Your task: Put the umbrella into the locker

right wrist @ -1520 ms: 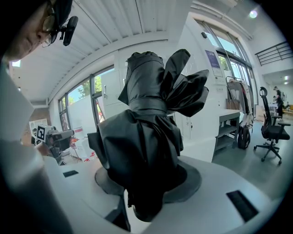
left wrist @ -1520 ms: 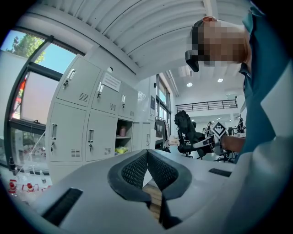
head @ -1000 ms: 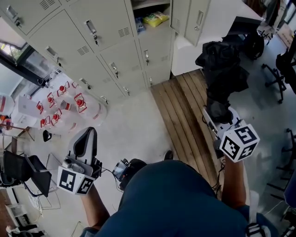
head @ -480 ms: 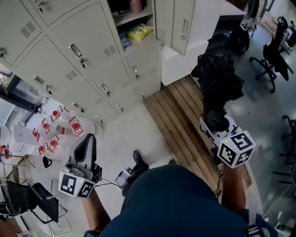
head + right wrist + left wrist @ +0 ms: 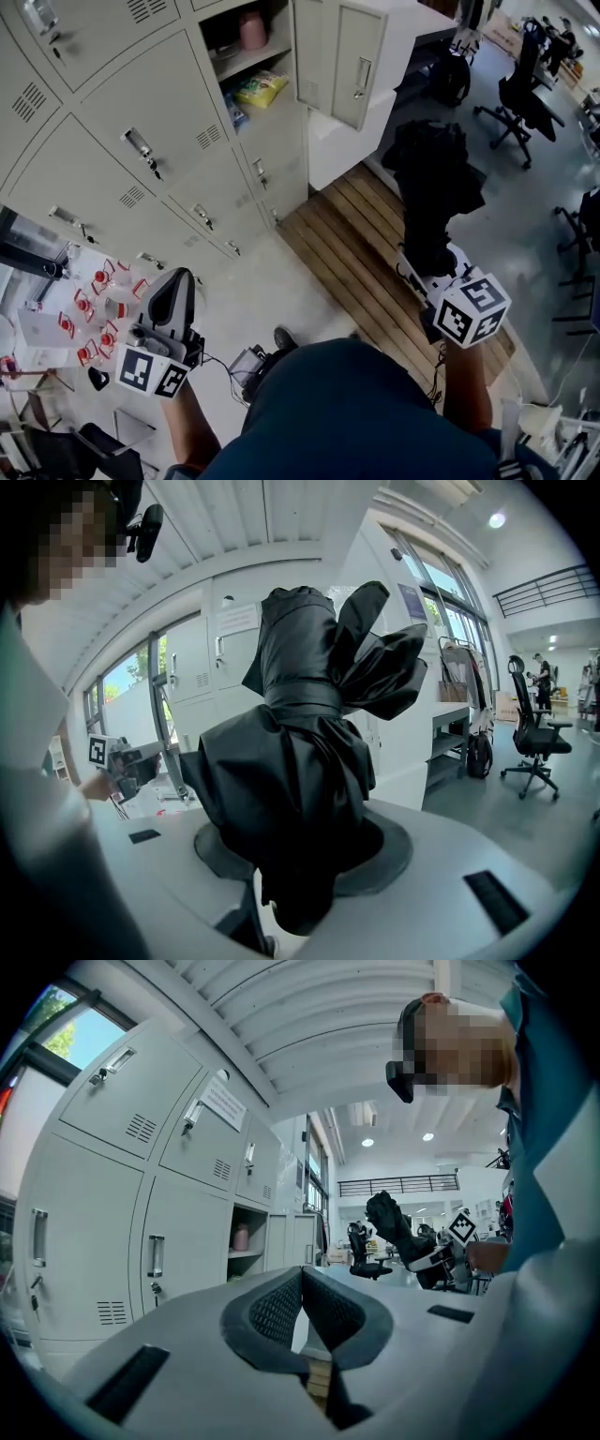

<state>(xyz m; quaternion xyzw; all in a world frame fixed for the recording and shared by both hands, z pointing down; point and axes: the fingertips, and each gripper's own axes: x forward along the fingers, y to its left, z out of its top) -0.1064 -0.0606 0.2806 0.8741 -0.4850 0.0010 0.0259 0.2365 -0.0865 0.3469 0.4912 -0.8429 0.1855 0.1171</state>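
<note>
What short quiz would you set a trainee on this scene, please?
1. True or false: the right tool is shut on the black umbrella.
2. The left tool is: A open; B shut on nothing; C shut on a bottle.
3. Fill in: the open locker holds a pink cup and a ___ packet.
Key: 1 true; 2 B; 3 yellow.

The umbrella point(image 5: 433, 192) in the right gripper point(image 5: 427, 267) is black, the lockers point(image 5: 141, 103) ahead of it pale grey, the slatted boards point(image 5: 347, 244) beneath it brown.
</note>
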